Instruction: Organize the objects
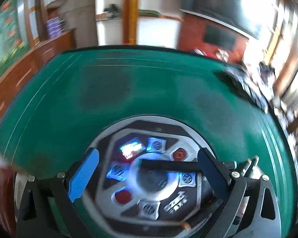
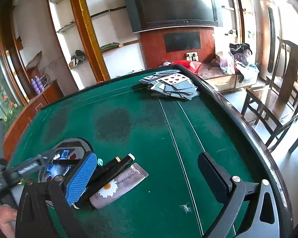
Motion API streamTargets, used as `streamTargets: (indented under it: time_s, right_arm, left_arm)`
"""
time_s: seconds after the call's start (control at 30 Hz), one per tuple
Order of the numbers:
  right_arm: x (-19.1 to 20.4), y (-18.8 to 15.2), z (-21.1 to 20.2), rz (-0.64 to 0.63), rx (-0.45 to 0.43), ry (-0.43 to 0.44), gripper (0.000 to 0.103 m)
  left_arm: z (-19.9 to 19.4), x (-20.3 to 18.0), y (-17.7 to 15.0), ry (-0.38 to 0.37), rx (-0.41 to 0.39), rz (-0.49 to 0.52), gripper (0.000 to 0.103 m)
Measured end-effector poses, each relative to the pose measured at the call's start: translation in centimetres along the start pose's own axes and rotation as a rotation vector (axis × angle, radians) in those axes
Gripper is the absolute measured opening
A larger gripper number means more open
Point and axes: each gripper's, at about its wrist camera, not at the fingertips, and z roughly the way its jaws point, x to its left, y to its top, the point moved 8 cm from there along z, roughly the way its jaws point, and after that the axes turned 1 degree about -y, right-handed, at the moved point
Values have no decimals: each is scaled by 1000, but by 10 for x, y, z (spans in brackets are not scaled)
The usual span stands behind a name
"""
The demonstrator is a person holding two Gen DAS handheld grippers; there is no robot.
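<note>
- A black pen (image 1: 168, 165) lies across the round control panel (image 1: 149, 178) set into the green bench (image 1: 129, 91); one end meets the dark right finger of the left gripper (image 1: 149, 170).
- Left gripper: jaws spread wide over the panel; whether they pinch the pen cannot be told, as the left view is blurred.
- In the right wrist view the left gripper (image 2: 55, 159) sits above the same panel (image 2: 73, 144) at the bench's near left.
- A pink tube with a daisy print (image 2: 119, 184) lies on the felt, with two black stick-shaped items (image 2: 111, 170) touching its left side and a small teal cap (image 2: 100, 162) just beside them.
- Right gripper (image 2: 147, 178): jaws spread, holding nothing; the blue pad overlaps the black items in view.
- A loose pile of playing cards (image 2: 168, 86) rests near the far right bench edge, well apart from the tube.
- A hand (image 2: 5, 218) shows at the lower left.
</note>
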Motion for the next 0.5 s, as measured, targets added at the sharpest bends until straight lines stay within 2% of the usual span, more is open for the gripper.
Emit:
streamTargets:
  time_s: [0.07, 0.13, 0.17, 0.37, 0.47, 0.5]
  right_arm:
    - [-3, 1, 0, 11, -2, -5, 103]
    - [-7, 2, 0, 27, 1, -7, 103]
    - [-9, 2, 1, 40, 3, -4, 103]
    - [-19, 0, 9, 104, 51, 30, 103]
    - [-22, -3, 13, 128, 76, 44, 103]
    - [-24, -4, 14, 138, 84, 53, 103]
  left_arm:
    - [14, -13, -4, -15, 62, 71, 99]
    - [22, -23, -13, -45, 128, 99, 94]
    - [20, -31, -19, -94, 147, 98, 94]
    - [-1, -69, -58, -198, 212, 185, 92]
    - [-17, -89, -83, -204, 217, 311, 83]
    - [-23, -94, -88, -214, 219, 345, 72]
